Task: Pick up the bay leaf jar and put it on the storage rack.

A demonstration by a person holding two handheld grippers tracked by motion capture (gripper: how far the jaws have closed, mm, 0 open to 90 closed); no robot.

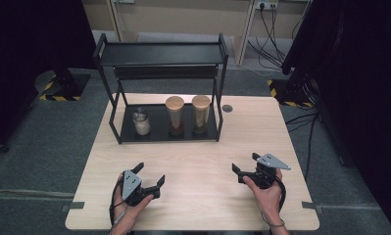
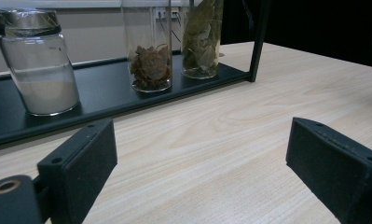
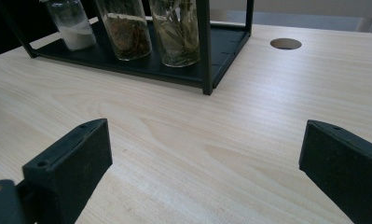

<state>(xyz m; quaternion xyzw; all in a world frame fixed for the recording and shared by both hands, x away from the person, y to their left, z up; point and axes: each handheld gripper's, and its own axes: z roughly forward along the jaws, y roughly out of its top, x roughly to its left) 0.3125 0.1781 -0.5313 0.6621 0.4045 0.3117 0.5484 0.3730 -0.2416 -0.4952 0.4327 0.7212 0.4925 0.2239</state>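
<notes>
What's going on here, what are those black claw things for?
A person sits at a wooden table holding a two-jaw gripper in each hand. The left gripper and the right gripper both have their jaws wide open and hold nothing, near the table's front edge. Ahead stands a black rack whose bottom shelf carries three jars: a jar of white powder, a cork-lidded jar of brown pieces and a cork-lidded jar of leaves. None is touched.

Three glass jars stood upright on the rack's bottom shelf: a short one half full of white powder at left, two tall cork-lidded ones beside it.
</notes>
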